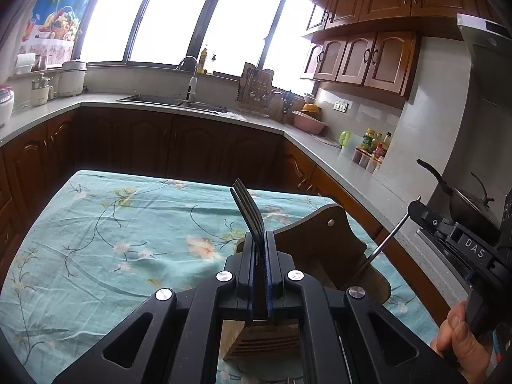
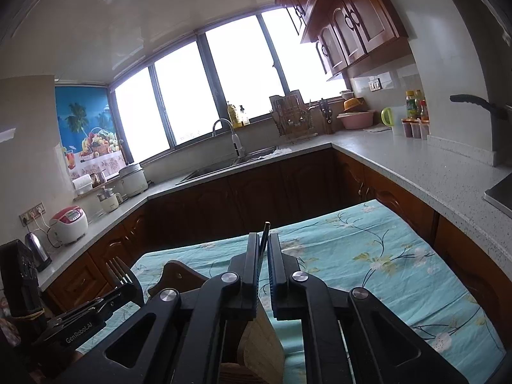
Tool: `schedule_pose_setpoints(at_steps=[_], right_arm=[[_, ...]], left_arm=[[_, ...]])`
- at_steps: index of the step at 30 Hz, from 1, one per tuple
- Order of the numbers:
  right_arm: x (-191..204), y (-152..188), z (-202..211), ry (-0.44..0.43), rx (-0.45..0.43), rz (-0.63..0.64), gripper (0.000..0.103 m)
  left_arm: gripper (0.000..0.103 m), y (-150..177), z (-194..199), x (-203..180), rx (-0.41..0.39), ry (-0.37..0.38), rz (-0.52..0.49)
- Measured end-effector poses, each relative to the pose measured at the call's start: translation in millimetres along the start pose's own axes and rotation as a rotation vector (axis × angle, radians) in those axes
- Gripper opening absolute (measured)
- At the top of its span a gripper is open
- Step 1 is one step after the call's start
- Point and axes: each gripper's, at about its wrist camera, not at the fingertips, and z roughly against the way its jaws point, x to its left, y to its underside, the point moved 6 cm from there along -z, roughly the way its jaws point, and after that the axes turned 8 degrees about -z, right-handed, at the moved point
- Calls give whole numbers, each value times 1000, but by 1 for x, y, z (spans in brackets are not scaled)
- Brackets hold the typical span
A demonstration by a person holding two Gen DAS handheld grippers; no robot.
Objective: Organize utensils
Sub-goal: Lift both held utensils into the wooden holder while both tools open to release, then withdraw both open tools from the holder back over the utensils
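My left gripper is shut on a dark metal fork, tines up; the fork also shows at the left of the right wrist view. My right gripper is shut on a thin metal utensil handle, whose shaft slants down into the wooden utensil holder. The holder stands on the floral teal tablecloth, right below both grippers. Its slotted wooden top shows under the left gripper, and its edge under the right one.
Grey countertops with brown cabinets wrap around the table. A sink and tap sit under the window, seasoning bottles and a black wok to the right, and rice cookers and a kettle to the left.
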Motion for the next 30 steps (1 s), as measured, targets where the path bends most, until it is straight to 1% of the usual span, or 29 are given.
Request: schedule_pose_setpoints(at_steps=[2,3,4,5,6,7,9,10,14,19,20,22,26,28,29,30], right_arm=[[1,1,-1,-5,10,-3,9],[1,2,-1,-11,15,-7,9],[1,2,-1,-12,17,-10,10],[2,3,-1,-11,20,-13,11],[2,3,-1,-12,23,-17,14],[1,3,-2,-13,26,-21,18],[1,3,0,-21,29,-33,43],[1,2,1,-26,28,-37,46],[3,2,6,-29,25,-39,47],[3,2,12,-31,29,-52,51],[3,2,13,-31,29,-56,53],[2,3,17,-31,28,-59,54],[1,7,23,-34,37,-69,58],[0,11,27,-34,45,-73,61],[-1,13,30,-35,49,-73,68],[0,16,34,-37,54,-75,74]], left_arm=[[5,0,2,2,0,3,7],[8,0,2,1,1,3,9],[17,-1,3,2,2,4,12],[22,-2,4,1,0,2,14],[25,-3,7,2,-9,-5,14],[26,-3,8,1,-12,-9,10],[26,-4,11,1,-13,-9,7],[28,-3,11,0,-11,-7,8],[33,0,15,1,-7,-12,14],[36,2,24,4,-4,-14,26],[37,2,25,4,-3,-14,29],[43,4,30,5,1,-18,35],[51,9,46,8,12,-23,42],[65,14,56,11,24,-33,49],[67,15,61,11,27,-37,51],[71,19,68,12,37,-48,53]])
